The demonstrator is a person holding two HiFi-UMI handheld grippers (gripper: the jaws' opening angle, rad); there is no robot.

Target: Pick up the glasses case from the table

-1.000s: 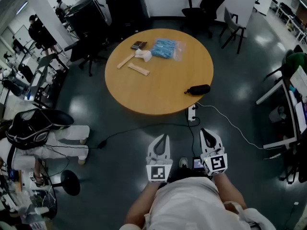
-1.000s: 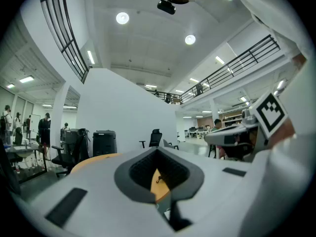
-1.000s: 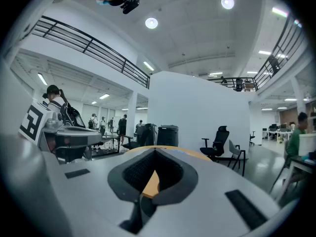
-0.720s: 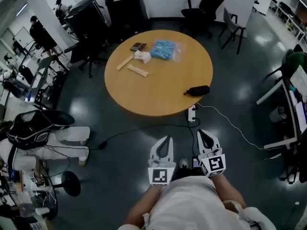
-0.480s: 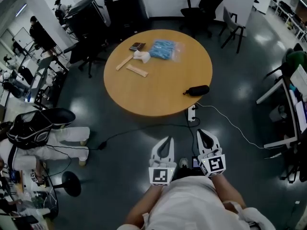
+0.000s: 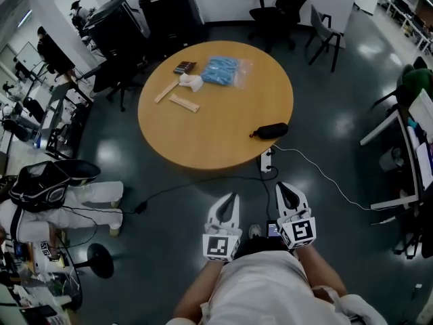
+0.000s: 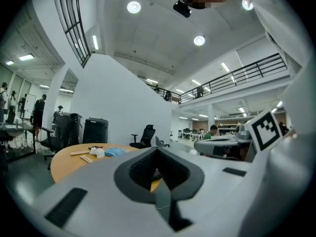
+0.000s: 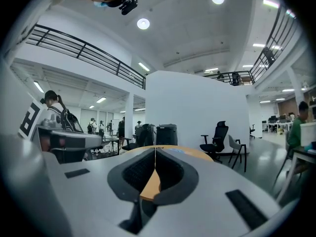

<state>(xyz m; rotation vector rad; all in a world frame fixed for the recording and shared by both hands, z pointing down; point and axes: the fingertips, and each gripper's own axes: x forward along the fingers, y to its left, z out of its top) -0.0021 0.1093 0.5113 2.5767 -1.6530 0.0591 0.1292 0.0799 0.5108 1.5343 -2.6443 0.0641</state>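
Observation:
The black glasses case (image 6: 269, 131) lies near the right front edge of the round wooden table (image 6: 203, 134). Both grippers are held level in front of the person's body, over the floor and well short of the table. The left gripper (image 6: 233, 197) is shut with nothing in it, and so is the right gripper (image 6: 281, 186). In the left gripper view the left gripper (image 7: 157, 150) has its tips together, with the table (image 7: 69, 159) far off at the left. The right gripper (image 8: 155, 148) points at the table's edge (image 8: 195, 153). The case does not show in either gripper view.
On the far side of the table lie a blue packet (image 6: 220, 70), wooden sticks (image 6: 183, 102), a white lump (image 6: 191, 81) and a small dark box (image 6: 183, 67). A power strip (image 6: 266, 160) and cables lie on the floor below the table edge. Office chairs, black bins and desks ring the room.
The table and case have slid a little left and nearer in the head view as the person moved with both grippers. Both grippers stay shut.

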